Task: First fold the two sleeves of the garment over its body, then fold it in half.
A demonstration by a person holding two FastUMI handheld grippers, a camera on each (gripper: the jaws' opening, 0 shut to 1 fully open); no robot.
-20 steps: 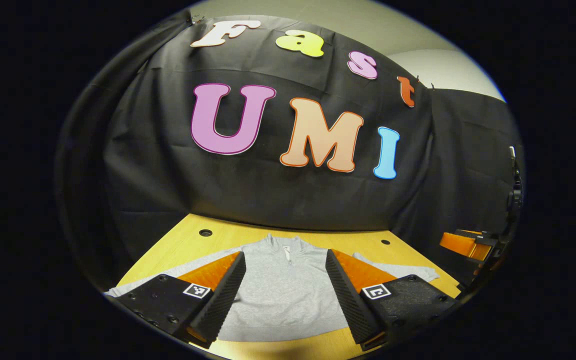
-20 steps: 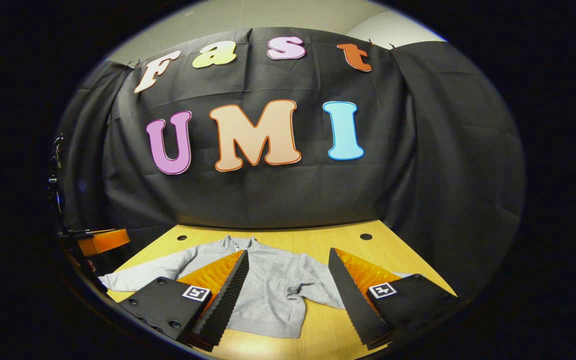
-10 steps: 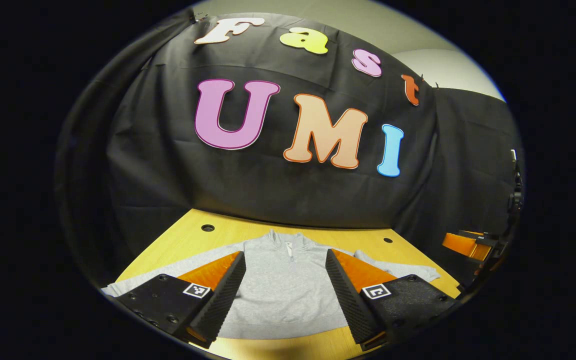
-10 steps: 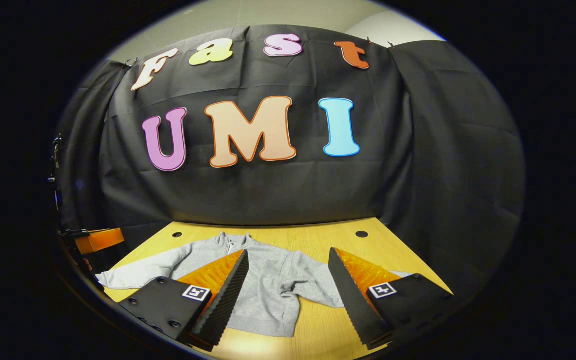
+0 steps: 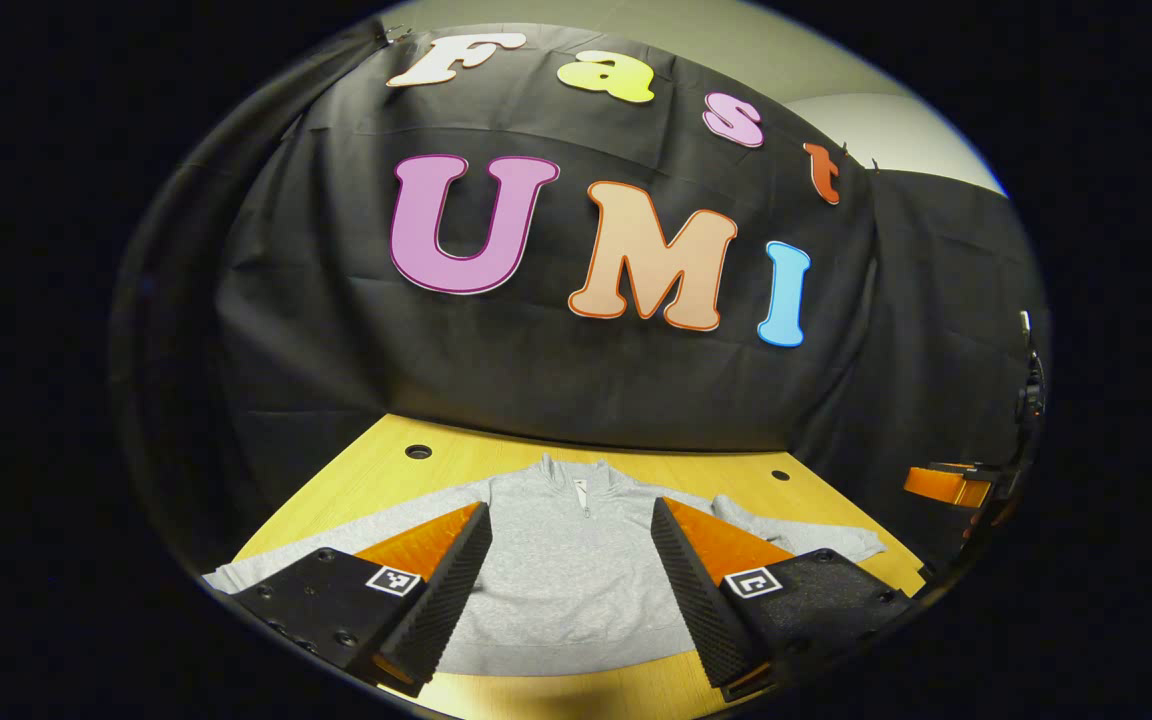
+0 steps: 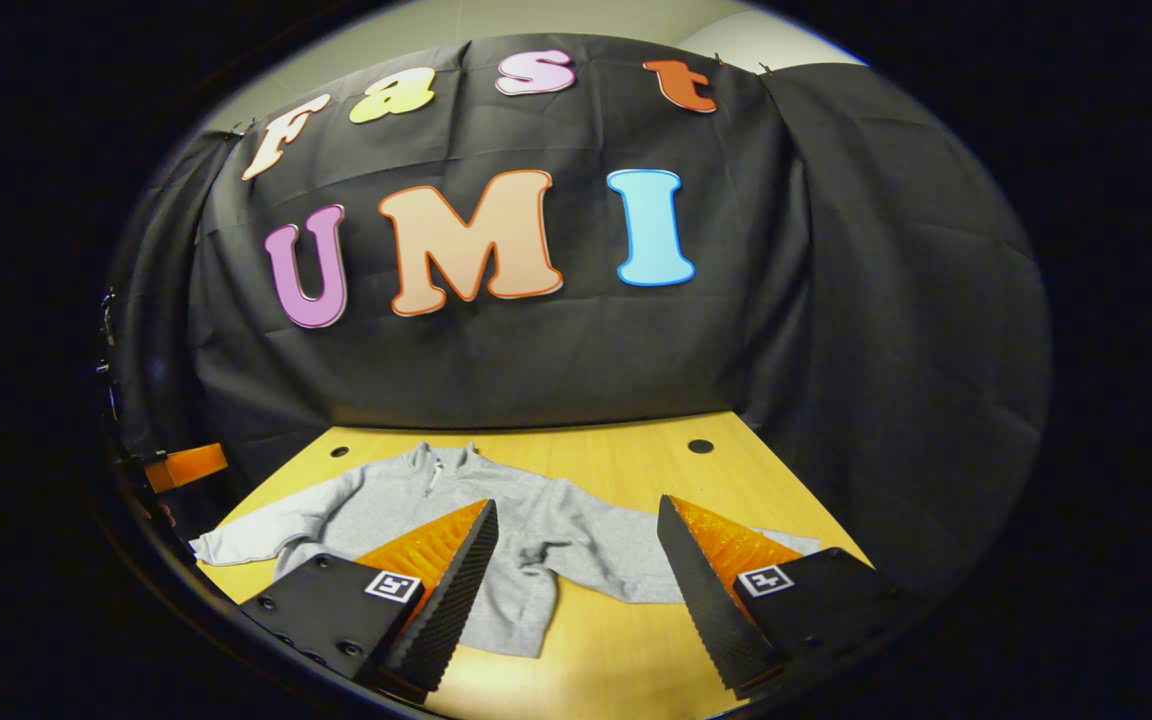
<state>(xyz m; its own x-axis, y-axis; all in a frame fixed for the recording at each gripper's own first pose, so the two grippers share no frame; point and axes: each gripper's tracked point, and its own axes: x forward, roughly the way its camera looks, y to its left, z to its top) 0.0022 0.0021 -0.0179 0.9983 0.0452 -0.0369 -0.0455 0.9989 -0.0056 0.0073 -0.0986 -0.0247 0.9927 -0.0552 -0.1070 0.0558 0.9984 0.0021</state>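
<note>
Garment (image 5: 568, 580) flat, sleeves unfolded

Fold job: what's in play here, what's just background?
In play:
- grey sweatshirt, spread flat, both sleeves still out
- left hand-held gripper, open above it
- right hand-held gripper, open

Background:
- wooden table
- holes in the tabletop
- black cloth wall

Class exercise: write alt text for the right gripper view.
A grey sweatshirt lies flat on a wooden table, both sleeves spread out, unfolded. The right tool hangs open above its near edge, before the booth's black cloth wall.
</note>
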